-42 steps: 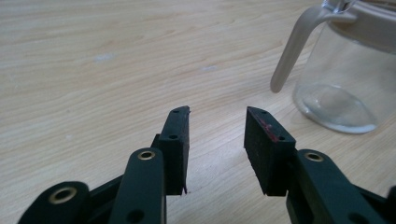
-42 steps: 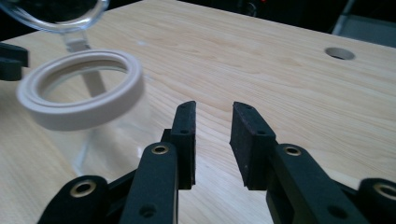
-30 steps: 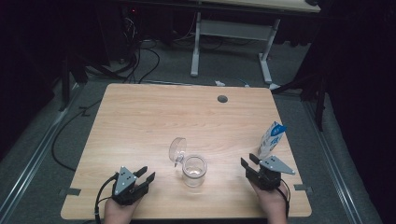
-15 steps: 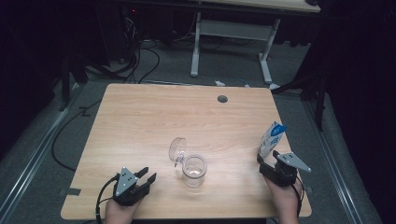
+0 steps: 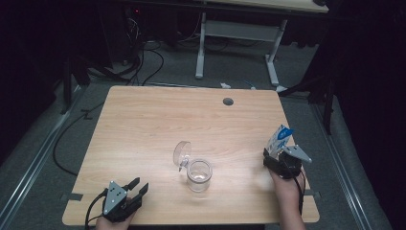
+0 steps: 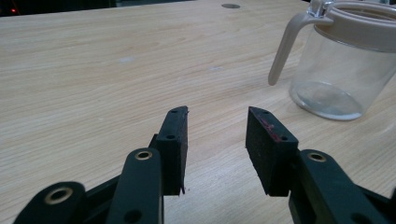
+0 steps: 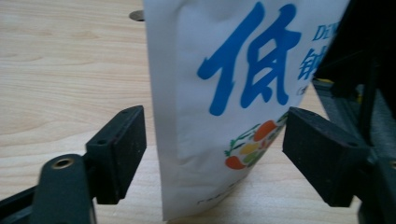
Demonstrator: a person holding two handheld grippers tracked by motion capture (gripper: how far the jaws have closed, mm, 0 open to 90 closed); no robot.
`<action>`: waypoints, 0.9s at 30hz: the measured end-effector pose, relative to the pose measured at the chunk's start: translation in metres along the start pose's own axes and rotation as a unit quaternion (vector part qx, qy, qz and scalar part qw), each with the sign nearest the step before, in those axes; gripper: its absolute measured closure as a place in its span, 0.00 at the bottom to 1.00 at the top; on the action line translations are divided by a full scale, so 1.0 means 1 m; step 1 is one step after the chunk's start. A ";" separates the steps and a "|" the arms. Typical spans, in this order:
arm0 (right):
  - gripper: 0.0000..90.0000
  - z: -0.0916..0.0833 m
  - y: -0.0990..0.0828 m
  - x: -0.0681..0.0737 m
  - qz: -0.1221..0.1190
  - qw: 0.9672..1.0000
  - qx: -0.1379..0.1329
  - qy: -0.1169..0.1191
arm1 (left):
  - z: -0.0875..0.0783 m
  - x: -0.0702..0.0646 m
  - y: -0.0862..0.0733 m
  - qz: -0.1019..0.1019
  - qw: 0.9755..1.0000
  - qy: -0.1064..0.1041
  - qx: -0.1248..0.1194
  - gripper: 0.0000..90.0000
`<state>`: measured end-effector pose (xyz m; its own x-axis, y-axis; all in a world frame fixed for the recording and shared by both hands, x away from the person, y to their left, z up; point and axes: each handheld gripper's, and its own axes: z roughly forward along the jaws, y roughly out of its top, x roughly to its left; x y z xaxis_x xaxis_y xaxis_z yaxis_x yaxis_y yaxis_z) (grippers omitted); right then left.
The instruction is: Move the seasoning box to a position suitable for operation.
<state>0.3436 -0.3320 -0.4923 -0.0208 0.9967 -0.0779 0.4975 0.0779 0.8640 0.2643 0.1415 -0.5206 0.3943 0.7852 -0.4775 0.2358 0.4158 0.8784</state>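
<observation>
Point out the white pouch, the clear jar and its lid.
white pouch [image 7: 219,93]: right gripper view, printed front.
clear jar [image 5: 198,175]: high view, glass wall.
lid [image 5: 182,151]: high view, flipped-open disc.

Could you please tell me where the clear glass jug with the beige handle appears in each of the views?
High view: the clear glass jug with the beige handle stands near the table's front edge, centre.
Left gripper view: the jug is at the upper right, beyond the open left claw.
Right gripper view: not in it.
Shared landmark: the small round grey hole in the wooden tabletop.
</observation>
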 end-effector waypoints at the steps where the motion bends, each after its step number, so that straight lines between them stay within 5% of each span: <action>1: 0.26 0.000 0.000 0.000 0.000 1.000 0.000 0.000 | 0.000 0.000 0.001 0.000 1.000 0.000 -0.001 0.66; 19: 0.76 -0.027 -0.013 -0.020 -0.012 1.000 -0.023 0.009 | 0.020 -0.013 -0.006 0.003 0.999 -0.034 0.019 0.65; 27: 0.85 -0.034 -0.018 -0.029 -0.012 0.999 -0.033 0.012 | 0.027 -0.015 -0.007 0.002 0.999 -0.040 0.024 0.65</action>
<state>0.3059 -0.3618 -0.4884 -0.0536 0.9947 -0.0876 0.4383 0.1022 0.8930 0.2806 0.1139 -0.5204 0.4647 0.7471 -0.4753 0.2746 0.3887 0.8795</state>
